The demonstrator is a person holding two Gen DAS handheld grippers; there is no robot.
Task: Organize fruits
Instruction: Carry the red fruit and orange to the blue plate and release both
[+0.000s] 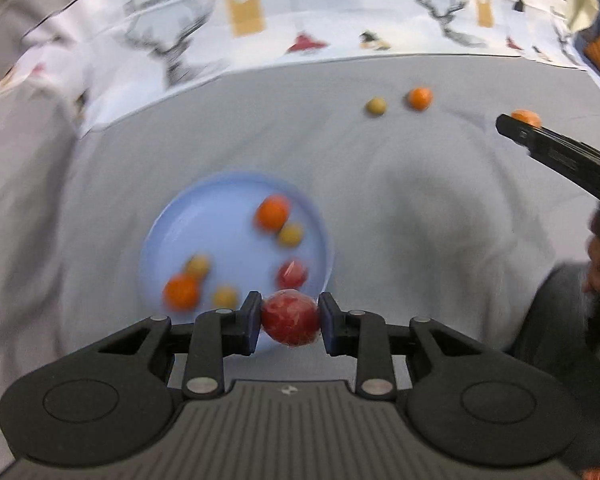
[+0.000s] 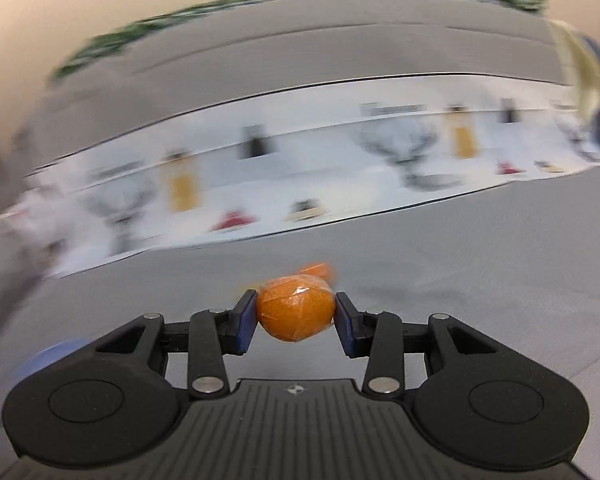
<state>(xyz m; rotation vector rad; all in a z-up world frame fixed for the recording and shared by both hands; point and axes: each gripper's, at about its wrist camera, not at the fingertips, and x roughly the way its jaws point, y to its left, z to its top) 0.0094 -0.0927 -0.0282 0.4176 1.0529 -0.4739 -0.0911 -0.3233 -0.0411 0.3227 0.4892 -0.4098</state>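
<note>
My left gripper [image 1: 290,318] is shut on a red wrapped fruit [image 1: 290,323] and holds it over the near rim of a light blue plate [image 1: 168,236]. The plate holds several fruits: two orange ones [image 1: 273,212], three yellow ones [image 1: 290,234] and a red one [image 1: 292,274]. My right gripper [image 2: 296,314] is shut on an orange wrapped fruit [image 2: 296,307] above the grey cloth. The right gripper also shows in the left wrist view [image 1: 518,126], far right, with the orange fruit [image 1: 526,117] at its tip.
A yellow fruit [image 1: 376,106] and an orange fruit [image 1: 420,98] lie on the grey cloth [image 1: 420,200] beyond the plate. Another orange fruit [image 2: 316,269] lies just behind the held one. A white printed cloth [image 1: 260,40] runs along the far edge.
</note>
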